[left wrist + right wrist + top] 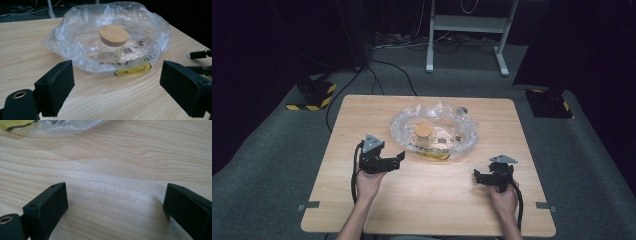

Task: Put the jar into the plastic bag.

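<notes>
A clear plastic bag [434, 131] lies open on the wooden table [362, 205], with a glass jar [111, 48] capped by a round wooden lid [113, 34] standing inside it. A yellow printed strip [133, 70] marks the bag's near edge. My left gripper [398, 159] is open, left of the bag and a short way from its edge, jaws pointing at the jar. My right gripper [478, 176] is open near the table's right front, below the bag's right side, with bare wood between its jaws. In the right gripper view a corner of the bag [62, 127] shows at top left.
A small dark object [463, 110] sits behind the bag. Beyond the table are a white desk frame [467, 30], cables on grey carpet, and black-and-yellow floor bases [314, 95] at both sides. Bare tabletop lies in front of both hands.
</notes>
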`<control>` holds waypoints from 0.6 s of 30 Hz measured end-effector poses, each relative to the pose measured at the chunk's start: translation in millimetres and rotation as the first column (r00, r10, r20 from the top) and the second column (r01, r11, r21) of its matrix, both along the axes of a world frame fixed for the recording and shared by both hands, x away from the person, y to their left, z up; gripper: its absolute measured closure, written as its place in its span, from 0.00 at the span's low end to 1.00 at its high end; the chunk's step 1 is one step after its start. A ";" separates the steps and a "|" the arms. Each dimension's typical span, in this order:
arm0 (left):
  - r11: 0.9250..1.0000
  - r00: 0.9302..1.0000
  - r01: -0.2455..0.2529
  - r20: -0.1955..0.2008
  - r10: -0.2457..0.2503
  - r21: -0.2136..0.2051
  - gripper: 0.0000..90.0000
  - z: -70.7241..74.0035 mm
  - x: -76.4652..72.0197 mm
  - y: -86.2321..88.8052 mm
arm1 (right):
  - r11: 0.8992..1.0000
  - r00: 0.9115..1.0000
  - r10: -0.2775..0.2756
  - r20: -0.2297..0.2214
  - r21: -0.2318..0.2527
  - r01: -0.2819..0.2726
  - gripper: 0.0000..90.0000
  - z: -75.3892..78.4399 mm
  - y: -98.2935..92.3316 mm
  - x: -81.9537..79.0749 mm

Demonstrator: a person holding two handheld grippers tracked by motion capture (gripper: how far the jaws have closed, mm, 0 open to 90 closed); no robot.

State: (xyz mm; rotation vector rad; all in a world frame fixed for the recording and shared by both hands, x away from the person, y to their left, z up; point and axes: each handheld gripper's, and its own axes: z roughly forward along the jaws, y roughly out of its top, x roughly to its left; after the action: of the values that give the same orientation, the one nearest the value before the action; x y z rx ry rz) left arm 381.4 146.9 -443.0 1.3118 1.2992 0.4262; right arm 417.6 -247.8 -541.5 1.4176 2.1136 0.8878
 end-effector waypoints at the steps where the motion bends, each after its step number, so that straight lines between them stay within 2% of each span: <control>1: 1.000 1.000 0.001 -0.001 -0.001 0.002 0.14 -1.3 -0.2 0.5 | 1.000 1.000 -0.001 0.000 0.001 0.001 0.06 0.0 0.1 0.0; 9: 1.000 1.000 -0.005 -0.021 0.006 0.026 0.14 -16.3 -0.7 1.0 | 1.000 1.000 0.000 0.001 0.001 0.000 0.06 0.0 0.0 0.0; 18: 0.996 0.998 -0.019 -0.050 0.023 0.083 0.14 -37.2 2.9 -1.7 | 1.000 1.000 -0.001 0.000 0.001 0.001 0.06 0.0 0.1 0.0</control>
State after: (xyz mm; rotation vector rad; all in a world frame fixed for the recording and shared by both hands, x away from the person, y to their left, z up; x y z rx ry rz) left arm 384.2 145.1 -480.2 1.3866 1.3507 0.4681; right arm 417.7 -247.7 -541.5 1.4184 2.1126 0.8885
